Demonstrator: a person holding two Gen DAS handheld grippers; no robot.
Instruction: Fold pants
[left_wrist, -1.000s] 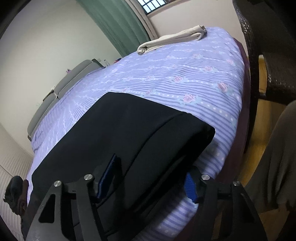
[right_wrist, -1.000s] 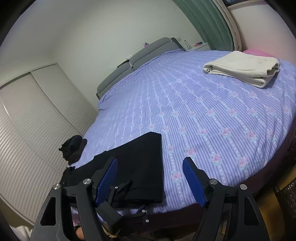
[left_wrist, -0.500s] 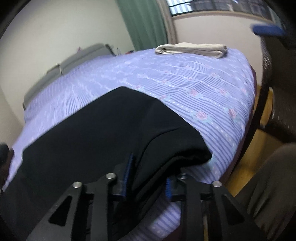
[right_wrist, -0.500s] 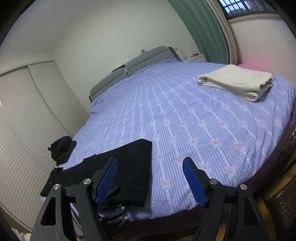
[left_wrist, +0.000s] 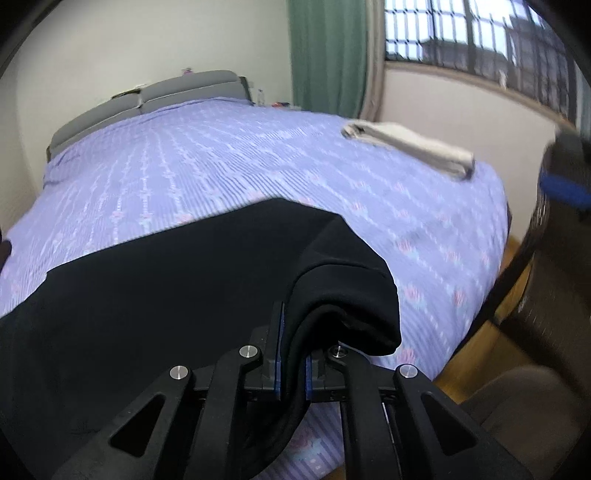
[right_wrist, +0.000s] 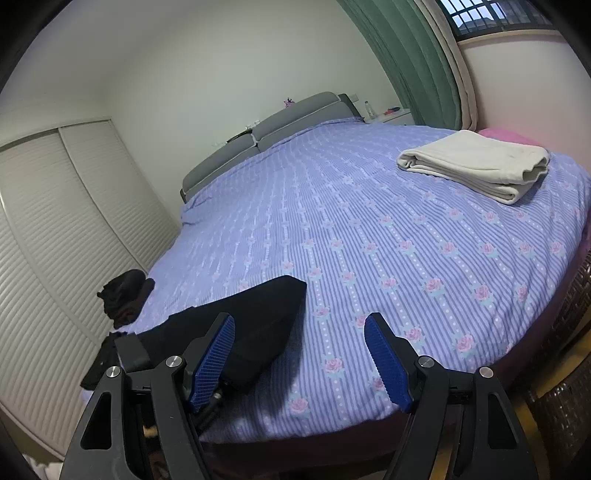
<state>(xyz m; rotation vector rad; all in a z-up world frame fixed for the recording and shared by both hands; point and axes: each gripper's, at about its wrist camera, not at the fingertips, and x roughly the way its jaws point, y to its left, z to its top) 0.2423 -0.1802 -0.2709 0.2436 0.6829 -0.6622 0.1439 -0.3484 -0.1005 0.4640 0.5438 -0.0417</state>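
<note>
One left tool (left_wrist: 291, 354) clamped on black pants (left_wrist: 166, 295), bedspread (left_wrist: 221, 166) beneath

Bedroom surroundings, as I see them.
Folded cream blanket (right_wrist: 476, 168) on striped floral bedsheet (right_wrist: 369, 229); grey headboard (right_wrist: 280, 125), green curtain (right_wrist: 402, 55).

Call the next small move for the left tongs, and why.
Probably carry the pinched end up and over toward the far end of the pants to make the fold. The left tongs are shut on the black fabric at the near edge of the bed, and that corner already droops lifted off the sheet. The right tongs hang open, holding nothing.
</note>
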